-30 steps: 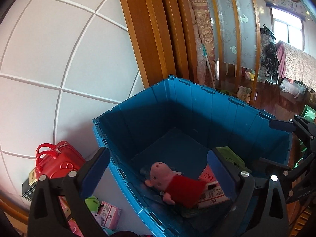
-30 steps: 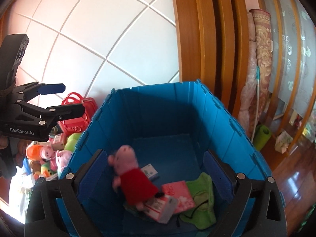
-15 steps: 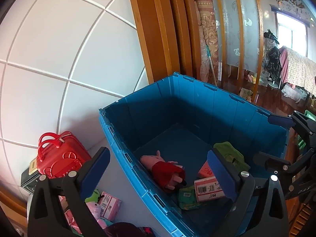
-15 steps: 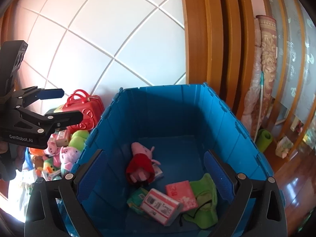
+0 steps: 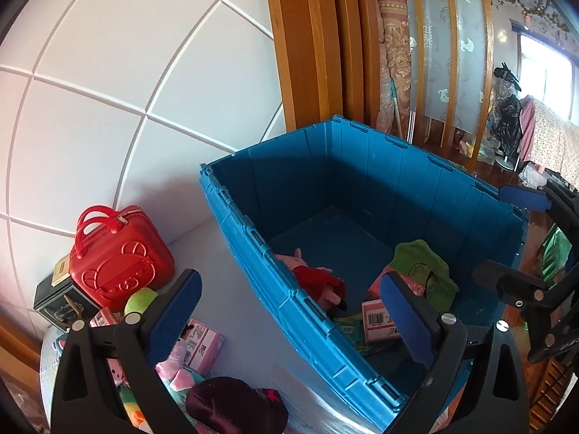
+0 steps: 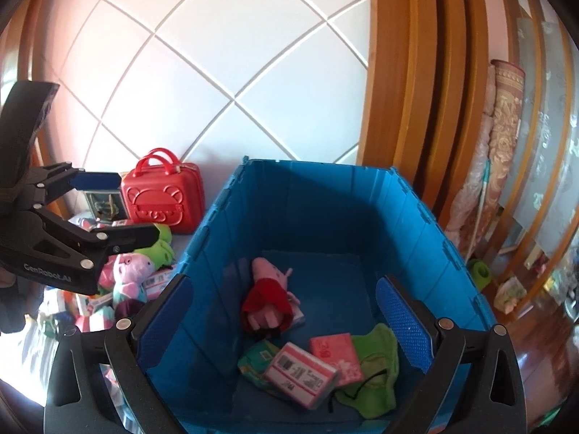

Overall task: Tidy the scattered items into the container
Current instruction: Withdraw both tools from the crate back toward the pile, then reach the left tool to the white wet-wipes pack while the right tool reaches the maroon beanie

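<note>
My left hand-held gripper (image 5: 289, 320) spread, empty; right hand-held gripper (image 6: 284, 320) spread over blue bin (image 6: 416, 217); pig plush (image 6: 269, 294) inside.

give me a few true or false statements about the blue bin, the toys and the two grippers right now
1. The pink pig plush in a red dress lies inside the blue plastic storage bin. True.
2. The red hard-shell case with handles sits inside the bin. False: it stands outside the bin, against the white panelled wall.
3. The right gripper is clamped on the pig plush. False: its jaws are open and empty above the bin.
4. The left gripper is open and holds nothing. True.
5. A green cloth item lies in the bin next to a pink box. True.
6. No toys remain outside the bin. False: a pile of plush toys and small boxes lies beside it.
</note>
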